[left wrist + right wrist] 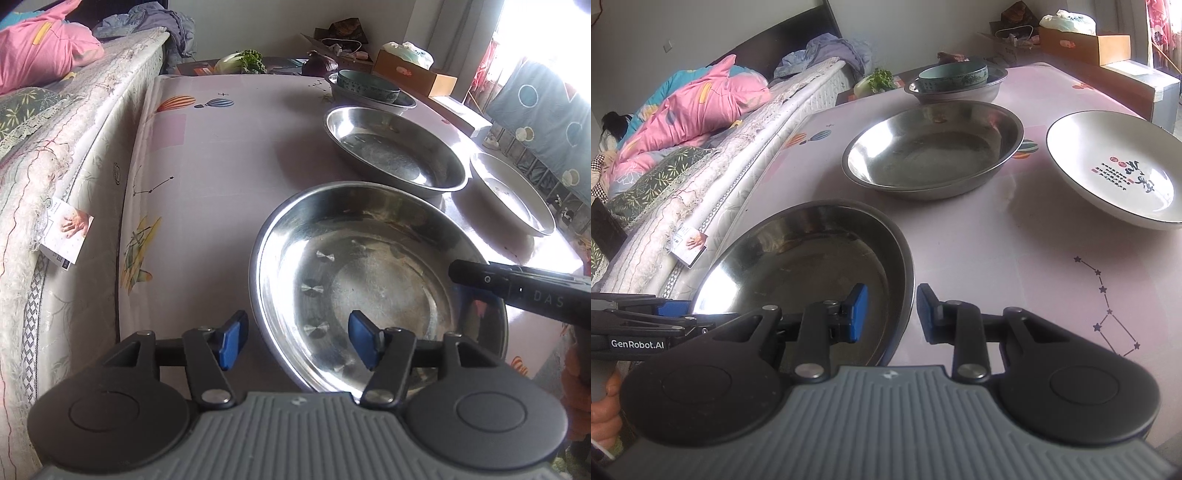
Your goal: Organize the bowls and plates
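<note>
A near steel plate [376,284] [812,258] lies on the table's front. My left gripper [295,343] is open, its jaws straddling the plate's left rim. My right gripper [892,314] is open, its jaws straddling the plate's right rim; it enters the left wrist view [517,288] from the right. A second steel plate [395,151] [934,147] lies behind. A white ceramic plate [513,192] [1119,170] with printed characters lies to the right. At the back, a teal patterned bowl [367,86] [953,75] sits inside a steel bowl [402,101] [960,92].
The table [221,166] [997,258] has a pink printed cover. A bed with a mattress [55,166] [701,192] and pink bedding runs along its left side. Vegetables [243,61] and cardboard boxes [413,70] [1086,42] sit beyond the far edge.
</note>
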`<move>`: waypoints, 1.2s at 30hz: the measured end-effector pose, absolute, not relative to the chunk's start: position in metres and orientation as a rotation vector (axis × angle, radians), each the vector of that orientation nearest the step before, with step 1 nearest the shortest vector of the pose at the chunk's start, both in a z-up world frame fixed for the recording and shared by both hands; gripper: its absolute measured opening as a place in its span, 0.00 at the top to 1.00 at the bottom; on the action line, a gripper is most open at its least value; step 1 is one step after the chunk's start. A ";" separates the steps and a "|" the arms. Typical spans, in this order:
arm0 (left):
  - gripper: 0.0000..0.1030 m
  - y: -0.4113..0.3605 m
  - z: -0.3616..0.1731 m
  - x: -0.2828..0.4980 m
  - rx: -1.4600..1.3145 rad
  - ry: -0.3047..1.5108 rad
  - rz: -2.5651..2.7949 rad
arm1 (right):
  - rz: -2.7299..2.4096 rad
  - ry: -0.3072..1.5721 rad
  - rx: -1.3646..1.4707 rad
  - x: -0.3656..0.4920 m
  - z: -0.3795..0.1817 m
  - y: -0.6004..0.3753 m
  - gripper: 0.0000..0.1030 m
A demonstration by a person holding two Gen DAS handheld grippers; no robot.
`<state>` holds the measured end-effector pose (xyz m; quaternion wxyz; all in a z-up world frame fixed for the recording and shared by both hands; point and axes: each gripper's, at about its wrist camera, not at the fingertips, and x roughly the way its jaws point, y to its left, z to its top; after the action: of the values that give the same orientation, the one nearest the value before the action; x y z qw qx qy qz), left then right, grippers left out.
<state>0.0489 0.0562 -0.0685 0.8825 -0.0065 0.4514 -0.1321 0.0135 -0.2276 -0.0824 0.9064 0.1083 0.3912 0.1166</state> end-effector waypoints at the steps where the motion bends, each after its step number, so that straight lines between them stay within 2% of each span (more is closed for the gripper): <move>1: 0.40 0.054 -0.069 0.050 -0.001 0.937 -0.273 | 0.240 0.808 0.225 0.015 -0.083 -0.227 0.72; 21: 0.38 0.035 -0.069 0.049 0.077 0.950 -0.265 | 0.226 0.816 0.252 0.020 -0.088 -0.224 0.72; 36: 0.30 0.028 -0.074 0.049 0.118 0.942 -0.272 | 0.219 0.812 0.219 0.014 -0.091 -0.219 0.71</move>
<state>0.0485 0.0280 -0.0738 0.8805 0.0565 0.4522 -0.1305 0.0140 -0.2191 -0.0909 0.9072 0.1061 0.3931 0.1060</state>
